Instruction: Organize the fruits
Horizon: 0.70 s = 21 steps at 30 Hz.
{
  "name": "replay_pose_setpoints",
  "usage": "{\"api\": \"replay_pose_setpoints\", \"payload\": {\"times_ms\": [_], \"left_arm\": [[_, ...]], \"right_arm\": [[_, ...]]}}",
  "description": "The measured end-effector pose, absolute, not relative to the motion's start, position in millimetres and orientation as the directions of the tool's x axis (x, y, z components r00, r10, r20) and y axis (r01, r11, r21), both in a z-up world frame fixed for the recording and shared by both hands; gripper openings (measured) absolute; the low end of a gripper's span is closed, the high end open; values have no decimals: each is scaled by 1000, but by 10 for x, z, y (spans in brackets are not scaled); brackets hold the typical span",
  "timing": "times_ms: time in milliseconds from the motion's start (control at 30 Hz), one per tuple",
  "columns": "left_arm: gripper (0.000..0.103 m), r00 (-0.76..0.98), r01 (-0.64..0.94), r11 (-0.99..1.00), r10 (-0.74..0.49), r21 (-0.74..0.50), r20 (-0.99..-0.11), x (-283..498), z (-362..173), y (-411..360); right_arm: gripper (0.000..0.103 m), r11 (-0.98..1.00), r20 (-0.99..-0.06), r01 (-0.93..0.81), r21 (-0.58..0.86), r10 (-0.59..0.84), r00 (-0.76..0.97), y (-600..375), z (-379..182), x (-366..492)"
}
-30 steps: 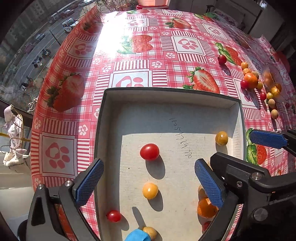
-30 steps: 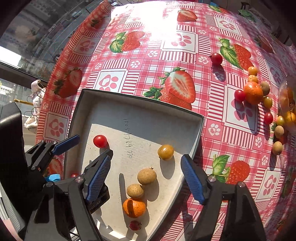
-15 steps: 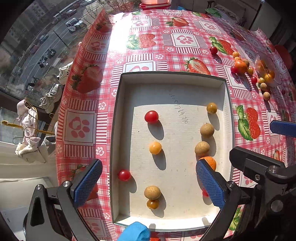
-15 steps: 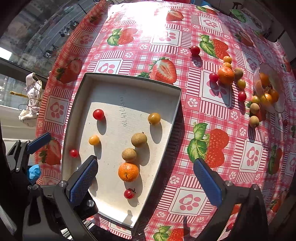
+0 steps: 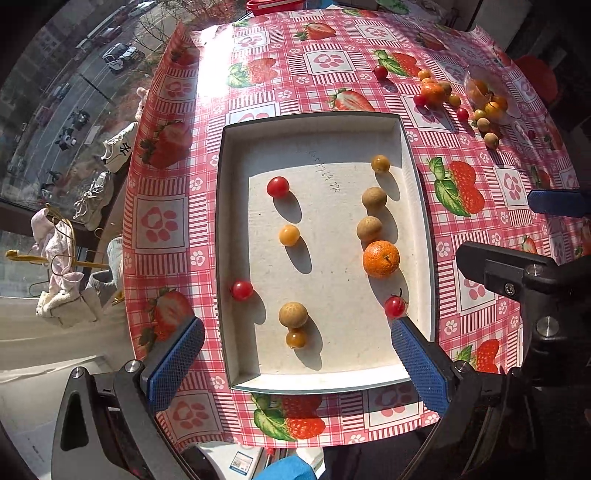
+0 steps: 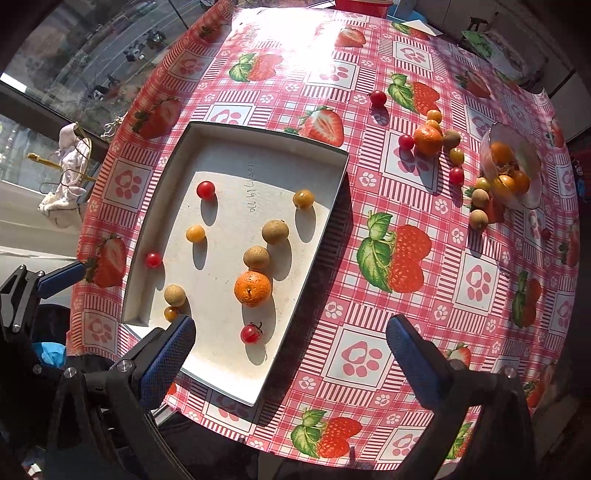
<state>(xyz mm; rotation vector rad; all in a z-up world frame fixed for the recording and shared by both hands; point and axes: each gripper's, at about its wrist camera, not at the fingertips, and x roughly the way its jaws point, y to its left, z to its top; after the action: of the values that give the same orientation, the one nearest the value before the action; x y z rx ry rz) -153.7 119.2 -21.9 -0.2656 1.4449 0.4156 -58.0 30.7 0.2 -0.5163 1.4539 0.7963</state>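
A shallow white tray (image 5: pixel 236 206) (image 6: pixel 173 173) lies on the strawberry tablecloth and holds several fruits: an orange (image 5: pixel 381 258) (image 6: pixel 253 288), red cherry tomatoes (image 5: pixel 277 186) (image 6: pixel 205 189), yellow tomatoes (image 5: pixel 289 235) and brown longans (image 5: pixel 373 197). More loose fruit (image 5: pixel 433 92) (image 6: pixel 427 140) lies at the far right by a clear plastic bag (image 6: pixel 511 166). My left gripper (image 5: pixel 295 365) is open and empty, high above the tray's near edge. My right gripper (image 6: pixel 291 362) is open and empty, above the tray's near right corner.
The table's near edge (image 5: pixel 295 439) and left edge (image 5: pixel 129 206) drop off toward a window with clothes on a rack (image 5: pixel 62 258). The right gripper's body (image 5: pixel 535 273) shows at the right of the left wrist view. A red container (image 6: pixel 364 4) stands at the far edge.
Both grippers have pulled back and up from the tray, so the whole tray and table edge show. Both stay open and empty. The fruit has not moved.
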Motion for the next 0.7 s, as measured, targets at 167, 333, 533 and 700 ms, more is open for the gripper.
{"api": "replay_pose_setpoints", "payload": {"times_ms": [167,333,533,700], "left_arm": [[101,72,-426,902,111,70,-991,-1532,-203,1164],[101,72,-420,904,121,80,-990,-1525,-185,1128],[101,72,-412,907,127,87,-989,-1543,-177,1101],[101,74,-413,907,124,83,-990,-1552,-174,1108]], "right_arm": [[103,646,-986,-749,144,156,-55,270,5,-592],[103,617,-986,-774,144,157,-58,300,17,-654],[103,602,-985,-785,144,163,-56,322,38,-713],[103,604,-986,-783,145,158,-61,306,36,-738]]}}
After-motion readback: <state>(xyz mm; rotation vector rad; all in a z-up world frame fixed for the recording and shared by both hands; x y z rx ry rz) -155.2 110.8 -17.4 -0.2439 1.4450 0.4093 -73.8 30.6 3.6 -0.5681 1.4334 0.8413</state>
